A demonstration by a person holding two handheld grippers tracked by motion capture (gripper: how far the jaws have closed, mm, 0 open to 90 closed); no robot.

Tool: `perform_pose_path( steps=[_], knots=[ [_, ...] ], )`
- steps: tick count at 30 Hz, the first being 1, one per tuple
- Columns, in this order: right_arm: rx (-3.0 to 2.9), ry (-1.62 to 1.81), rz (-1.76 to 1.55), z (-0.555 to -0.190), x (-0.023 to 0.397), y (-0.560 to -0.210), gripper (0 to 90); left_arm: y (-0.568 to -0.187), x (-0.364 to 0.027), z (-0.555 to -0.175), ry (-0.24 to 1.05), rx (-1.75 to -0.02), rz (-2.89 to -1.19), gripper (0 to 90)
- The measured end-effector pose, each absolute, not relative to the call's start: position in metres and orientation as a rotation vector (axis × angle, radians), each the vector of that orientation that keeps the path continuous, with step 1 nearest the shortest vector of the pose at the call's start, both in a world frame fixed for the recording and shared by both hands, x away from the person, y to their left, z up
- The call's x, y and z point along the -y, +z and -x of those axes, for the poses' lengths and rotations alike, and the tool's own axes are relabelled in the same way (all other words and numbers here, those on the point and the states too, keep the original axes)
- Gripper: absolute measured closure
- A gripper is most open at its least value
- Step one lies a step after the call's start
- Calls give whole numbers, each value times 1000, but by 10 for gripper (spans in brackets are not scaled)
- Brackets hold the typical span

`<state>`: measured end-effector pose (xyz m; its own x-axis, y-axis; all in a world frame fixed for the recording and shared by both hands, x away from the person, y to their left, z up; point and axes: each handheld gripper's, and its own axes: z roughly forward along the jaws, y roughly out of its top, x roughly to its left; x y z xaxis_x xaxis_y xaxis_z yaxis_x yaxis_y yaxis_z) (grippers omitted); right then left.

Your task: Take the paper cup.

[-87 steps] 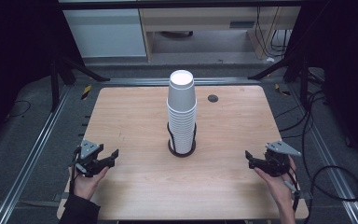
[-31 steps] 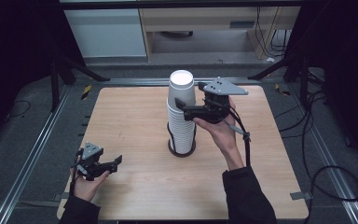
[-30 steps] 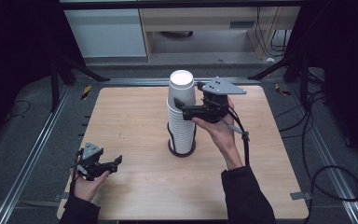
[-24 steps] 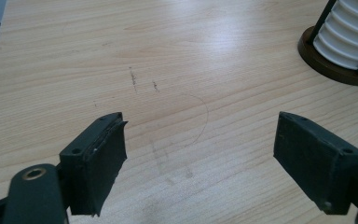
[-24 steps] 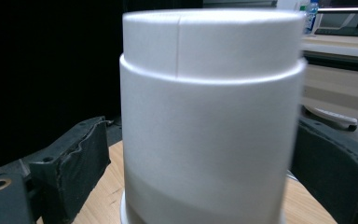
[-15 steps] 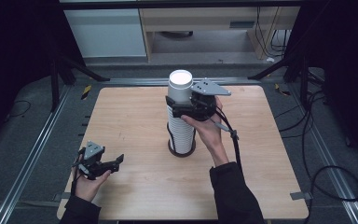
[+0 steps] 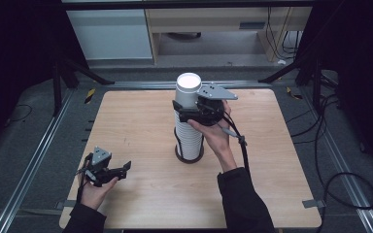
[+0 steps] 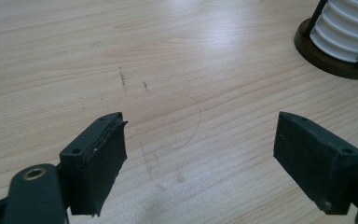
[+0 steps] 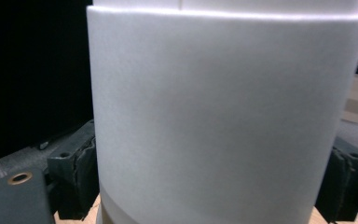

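Cup stack (image 7: 189, 121) on wooden table (image 7: 126, 116); right hand-held gripper (image 7: 187, 110) straddles top cup (image 7: 188, 90), jaws apart.

We wear dark long sleeves (image 7: 243, 201). Each of our grippers is black: the left gripper (image 7: 108, 172) and right gripper (image 7: 187, 110) carry a grey three-cornered plate (image 7: 217, 91) on top. A black cable (image 7: 243, 145) trails toward six o'clock. A brass-ringed screw hole (image 8: 33, 173) marks the jaw arm.

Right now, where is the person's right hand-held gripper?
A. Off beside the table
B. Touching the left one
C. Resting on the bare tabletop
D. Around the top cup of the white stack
D: the right hand-held gripper has a jaw on each side of the top cup of the stack.
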<state>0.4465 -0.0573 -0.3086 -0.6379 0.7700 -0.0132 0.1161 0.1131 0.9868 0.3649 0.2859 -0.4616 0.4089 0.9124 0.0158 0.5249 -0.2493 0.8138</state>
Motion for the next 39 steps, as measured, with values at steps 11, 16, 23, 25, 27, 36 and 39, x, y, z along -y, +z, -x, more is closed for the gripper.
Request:
perform_pose_path(
  steps=[11, 16, 23, 25, 27, 36, 39],
  knots=[
    [-1816, 1638, -829, -443, 63, -282, 145, -463, -286, -365, 647, -1232, -1910, 162],
    [-1813, 1640, -805, -442, 63, -268, 147, -463, -286, -365, 641, -1232, -1918, 163],
    [-1780, 1646, -788, -439, 68, -247, 148, -465, -286, -366, 637, -1233, -1927, 164],
    [-1768, 1646, -778, -437, 71, -242, 148, -465, -286, -366, 636, -1238, -1923, 164],
    [-1757, 1668, -771, -435, 75, -236, 148, -466, -286, -366, 633, -1237, -1931, 166],
    [-1740, 1625, -760, -423, 94, -221, 147, -466, -285, -366, 630, -1233, -1936, 167],
    [-1722, 1624, -770, -419, 106, -220, 147, -466, -285, -366, 627, -1234, -1937, 166]
  ],
)
